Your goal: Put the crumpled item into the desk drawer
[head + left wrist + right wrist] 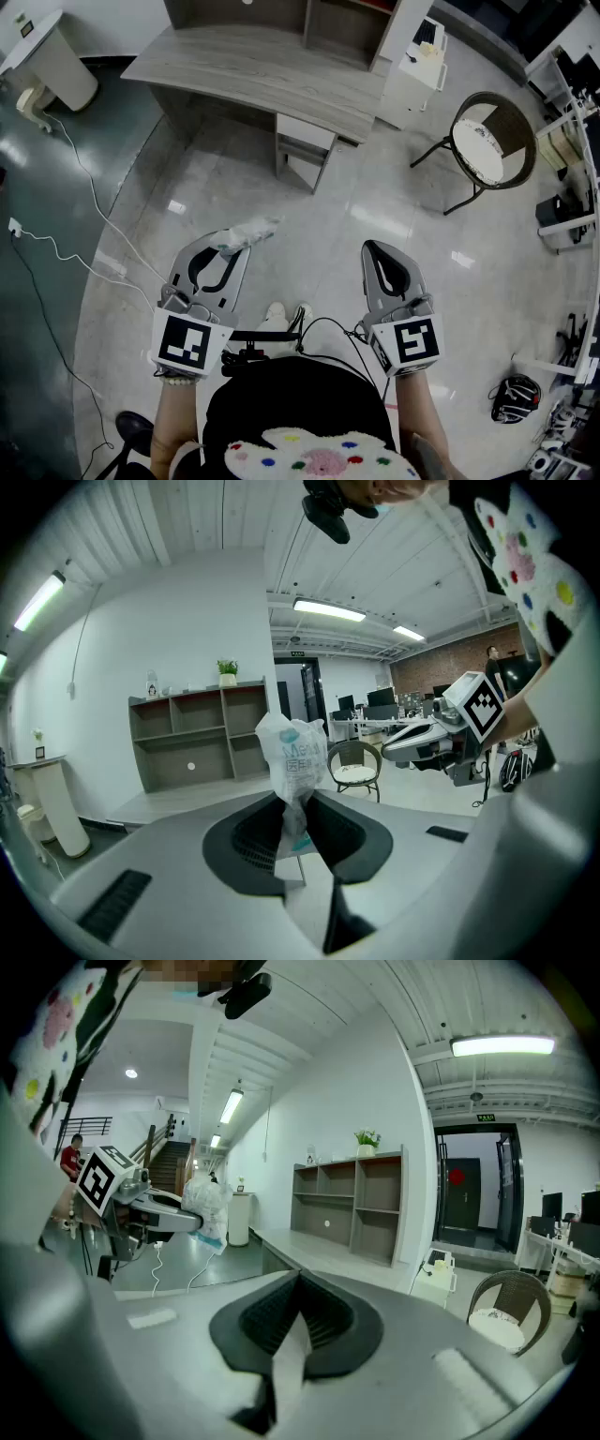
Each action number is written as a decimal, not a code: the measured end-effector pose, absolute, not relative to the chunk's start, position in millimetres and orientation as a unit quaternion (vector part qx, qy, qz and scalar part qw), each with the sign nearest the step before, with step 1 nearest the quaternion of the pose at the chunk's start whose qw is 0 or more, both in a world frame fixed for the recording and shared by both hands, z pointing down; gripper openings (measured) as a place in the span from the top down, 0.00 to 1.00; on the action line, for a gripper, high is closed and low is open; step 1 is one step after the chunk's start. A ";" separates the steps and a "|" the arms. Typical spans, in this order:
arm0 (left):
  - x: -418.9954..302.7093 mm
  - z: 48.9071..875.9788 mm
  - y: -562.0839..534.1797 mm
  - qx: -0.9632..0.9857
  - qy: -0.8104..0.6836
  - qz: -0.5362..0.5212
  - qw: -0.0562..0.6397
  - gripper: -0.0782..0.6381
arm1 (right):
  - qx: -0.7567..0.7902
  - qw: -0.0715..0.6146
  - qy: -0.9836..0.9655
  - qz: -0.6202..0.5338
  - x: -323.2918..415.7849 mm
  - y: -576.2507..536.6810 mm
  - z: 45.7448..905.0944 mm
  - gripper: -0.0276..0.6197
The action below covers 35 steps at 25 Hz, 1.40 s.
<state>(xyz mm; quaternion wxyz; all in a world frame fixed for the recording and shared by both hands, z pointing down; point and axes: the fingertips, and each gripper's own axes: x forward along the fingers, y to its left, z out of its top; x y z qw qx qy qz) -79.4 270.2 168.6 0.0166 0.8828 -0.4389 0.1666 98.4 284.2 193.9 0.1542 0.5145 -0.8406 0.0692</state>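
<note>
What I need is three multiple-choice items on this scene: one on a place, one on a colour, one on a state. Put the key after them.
1. Where is the crumpled plastic bag?
A. on the desk top
B. in the jaws of the left gripper
C. on the wicker chair

2. What colour is the print on the bag?
A. red
B. teal
C. yellow

3. How does the right gripper stand?
A. shut and empty
B. wide open
C. shut on the bag

Key:
1 B, the left gripper view shows its jaws pinching the bag's lower end.
2 B, teal characters show on the white plastic.
3 A, its jaws meet with nothing between them.
</note>
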 end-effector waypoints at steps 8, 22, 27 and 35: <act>-80.3 167.0 268.5 0.884 -0.437 0.166 0.012 0.79 | 0.517 0.126 -0.845 0.053 95.2 280.9 188.9 0.95; -107.1 163.7 267.5 0.888 -0.433 0.157 0.008 0.79 | 0.542 0.105 -0.832 0.061 75.9 283.4 183.8 0.95; -117.7 165.1 270.7 0.892 -0.425 0.153 0.005 0.79 | 0.554 0.105 -0.823 0.061 67.9 293.1 186.2 0.95; -117.8 167.9 259.1 0.893 -0.425 0.147 0.001 0.79 | 0.559 0.109 -0.819 0.064 68.7 290.7 191.5 0.95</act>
